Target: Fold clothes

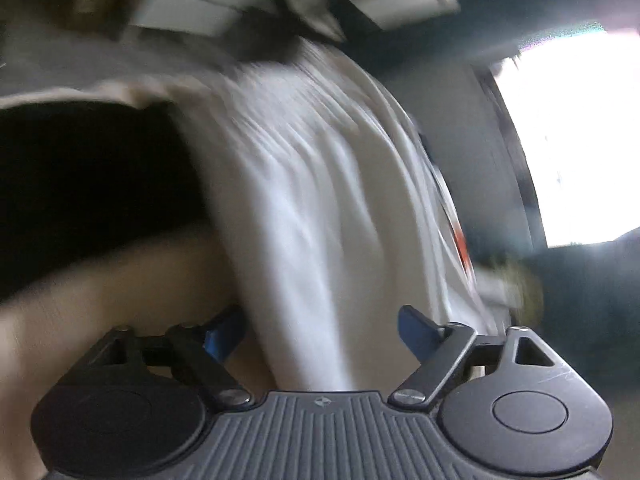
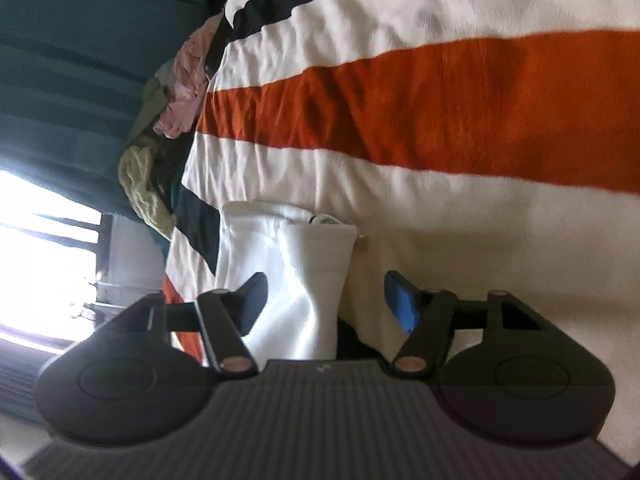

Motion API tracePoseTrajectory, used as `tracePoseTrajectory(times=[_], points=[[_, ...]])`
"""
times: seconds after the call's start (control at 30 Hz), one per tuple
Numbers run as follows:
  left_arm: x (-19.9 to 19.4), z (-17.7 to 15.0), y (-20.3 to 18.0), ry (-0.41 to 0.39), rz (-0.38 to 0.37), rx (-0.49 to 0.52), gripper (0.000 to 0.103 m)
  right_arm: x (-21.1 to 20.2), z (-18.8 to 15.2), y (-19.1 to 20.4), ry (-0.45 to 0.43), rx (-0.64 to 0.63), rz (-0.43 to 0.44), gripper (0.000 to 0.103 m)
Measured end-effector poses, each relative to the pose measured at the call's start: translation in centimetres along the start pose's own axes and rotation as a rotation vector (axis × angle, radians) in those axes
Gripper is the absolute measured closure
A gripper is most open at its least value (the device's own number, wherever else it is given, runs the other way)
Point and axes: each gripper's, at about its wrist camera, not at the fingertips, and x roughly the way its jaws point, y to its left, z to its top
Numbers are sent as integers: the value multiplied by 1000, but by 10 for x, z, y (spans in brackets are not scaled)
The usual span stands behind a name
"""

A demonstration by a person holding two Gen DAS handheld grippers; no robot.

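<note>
**Garment let go on the bed**

Both grippers, left [image 1: 320,334] and right [image 2: 325,302], stood wide, gripping nothing. The white garment [image 2: 288,264] lay on the striped bedspread [image 2: 440,128] between the right's pads, probably released to regrip for folding.

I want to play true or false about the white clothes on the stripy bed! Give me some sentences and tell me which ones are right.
1. The folded white garment lies on a bedspread with white, orange and dark stripes. True.
2. The right gripper is squeezing the white garment tight. False: its blue pads stand apart, open, and do not press on the cloth.
3. A heap of pink and yellowish clothes sits at the bed's edge. True.
4. The left gripper is shut. False: its jaws are open, with blurred white fabric ahead.
5. The bedspread's wide stripe is green. False: it is orange.
</note>
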Motion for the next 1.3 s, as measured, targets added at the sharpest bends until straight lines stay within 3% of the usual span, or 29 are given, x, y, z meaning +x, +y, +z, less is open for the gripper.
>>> tracePoseTrajectory(times=[0.1,0.17,0.27,0.33,0.47,0.57,0.73,0.8,0.93,1.03,1.1,1.2,1.23,1.27,1.3], points=[[8,11,8,-39,-23,-40,42,15,0,1,13,-7,10,50],[7,13,1,-89,9,41,75,24,-1,4,7,-34,-3,66],[-1,19,-2,-145,22,101,93,32,0,8,-38,-66,-41,84],[-15,29,-2,-181,-5,106,93,33,-2,6,-63,-58,-58,89],[-51,48,-29,-247,34,256,94,14,-12,6,-149,-10,-49,96],[-79,65,-36,-190,8,235,94,-9,-21,13,-227,-14,-60,97],[-112,73,-31,-145,41,276,94,-55,-36,20,-376,-43,-139,97],[-117,78,-19,-112,62,261,94,-68,-36,11,-386,0,-184,97],[-116,76,17,-80,134,289,94,-65,-33,-18,-324,99,-289,97],[-107,61,37,-85,197,435,93,-56,-34,-33,-271,158,-317,95],[-106,53,45,-97,189,477,91,-56,-34,-35,-259,171,-312,93],[-109,45,42,-91,200,527,85,-58,-35,-31,-255,155,-320,90],[-110,42,38,-86,214,552,76,-58,-36,-29,-255,144,-328,87],[-111,40,33,-79,228,580,58,-58,-38,-27,-255,133,-335,82],[-111,37,27,-71,242,611,49,-59,-38,-25,-259,121,-345,77]])
